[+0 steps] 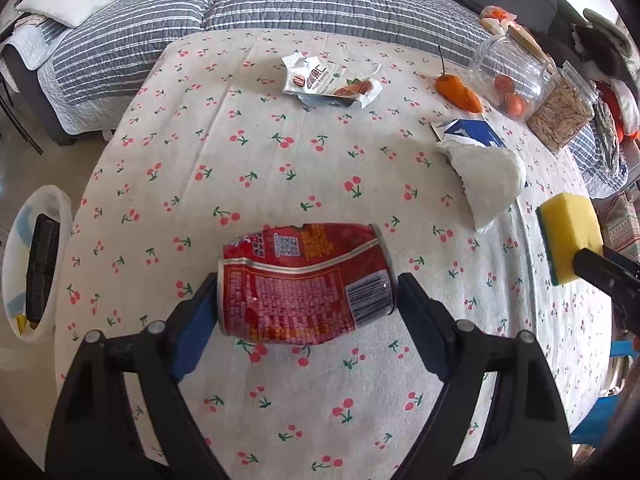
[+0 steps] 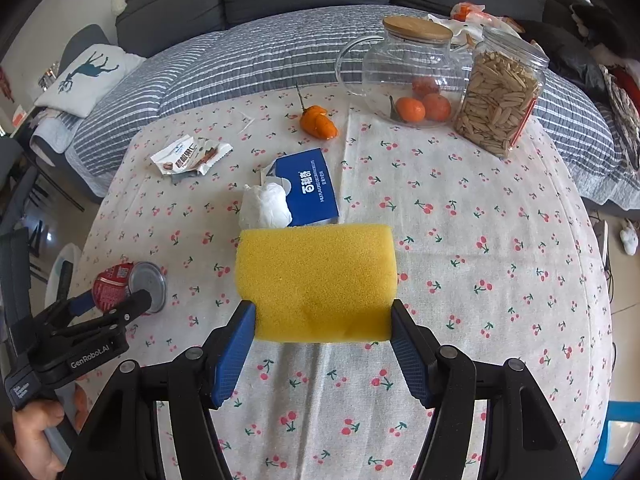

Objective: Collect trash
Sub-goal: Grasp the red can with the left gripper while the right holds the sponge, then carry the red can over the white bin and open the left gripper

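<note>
A dented red can (image 1: 296,304) lies on its side on the cherry-print tablecloth (image 1: 280,160). My left gripper (image 1: 308,280) is shut on it, one pad against each end; the can (image 2: 116,284) and the left gripper (image 2: 112,302) also show at the left of the right wrist view. My right gripper (image 2: 322,310) is shut on a yellow sponge (image 2: 316,280), held above the cloth; the sponge (image 1: 568,232) shows at the right of the left wrist view. On the table lie a torn snack wrapper (image 1: 328,80), a crumpled white tissue (image 1: 484,176) and a flattened blue carton (image 2: 308,184).
A white bin (image 1: 36,260) with a dark object inside stands on the floor left of the table. An orange pepper (image 2: 318,122), a glass jar of tangerines (image 2: 412,76) and a jar of seeds (image 2: 498,96) stand at the far right. A quilt-covered sofa (image 1: 280,4) runs behind.
</note>
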`<act>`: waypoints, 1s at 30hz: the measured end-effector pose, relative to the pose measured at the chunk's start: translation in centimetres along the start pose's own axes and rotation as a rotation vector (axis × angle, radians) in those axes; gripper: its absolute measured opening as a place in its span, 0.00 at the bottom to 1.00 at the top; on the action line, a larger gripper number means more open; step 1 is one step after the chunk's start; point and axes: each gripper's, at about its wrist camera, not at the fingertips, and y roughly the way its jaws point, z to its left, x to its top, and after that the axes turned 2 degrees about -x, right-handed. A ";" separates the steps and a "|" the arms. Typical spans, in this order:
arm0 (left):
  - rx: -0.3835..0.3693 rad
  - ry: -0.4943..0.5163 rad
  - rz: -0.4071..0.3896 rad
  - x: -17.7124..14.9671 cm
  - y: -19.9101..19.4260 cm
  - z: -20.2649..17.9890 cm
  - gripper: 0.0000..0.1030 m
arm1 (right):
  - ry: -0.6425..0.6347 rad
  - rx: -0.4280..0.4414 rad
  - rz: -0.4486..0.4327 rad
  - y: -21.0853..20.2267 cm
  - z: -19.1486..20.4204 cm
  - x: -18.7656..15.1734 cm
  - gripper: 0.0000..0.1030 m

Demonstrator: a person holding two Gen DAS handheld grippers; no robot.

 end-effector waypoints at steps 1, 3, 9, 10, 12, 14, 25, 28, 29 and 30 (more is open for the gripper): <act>-0.004 0.002 -0.003 -0.1 -0.3 0.2 0.83 | -0.002 0.001 -0.002 -0.1 0.2 0.0 0.65; -0.015 -0.001 -0.011 -0.2 -1.0 0.9 0.83 | -0.005 0.004 -0.006 -0.2 0.8 0.1 0.65; -0.031 -0.025 -0.049 -0.3 -3.5 4.1 0.82 | -0.025 0.019 -0.019 -0.5 3.0 0.4 0.65; -0.028 -0.029 -0.058 -0.3 -3.9 4.7 0.82 | -0.030 0.022 -0.021 -0.5 3.5 0.5 0.65; -0.025 -0.045 -0.075 -0.3 -4.9 6.3 0.82 | -0.041 0.030 -0.025 -0.5 4.6 0.6 0.65; -0.030 -0.074 -0.089 -0.4 -5.9 8.1 0.82 | -0.054 0.038 -0.027 -0.4 5.8 0.7 0.65; 0.011 -0.292 -0.166 -0.8 -9.7 20.0 0.82 | -0.133 0.081 -0.026 0.6 12.7 1.0 0.65; 0.039 -0.342 -0.173 -1.2 -10.0 23.1 0.82 | -0.148 0.089 -0.024 1.0 14.1 1.1 0.65; 0.047 -0.359 -0.170 -1.3 -9.9 24.1 0.82 | -0.151 0.091 -0.023 1.1 14.5 1.1 0.65; 0.050 -0.373 -0.166 -1.3 -9.7 25.0 0.82 | -0.154 0.094 -0.022 1.2 14.9 1.2 0.65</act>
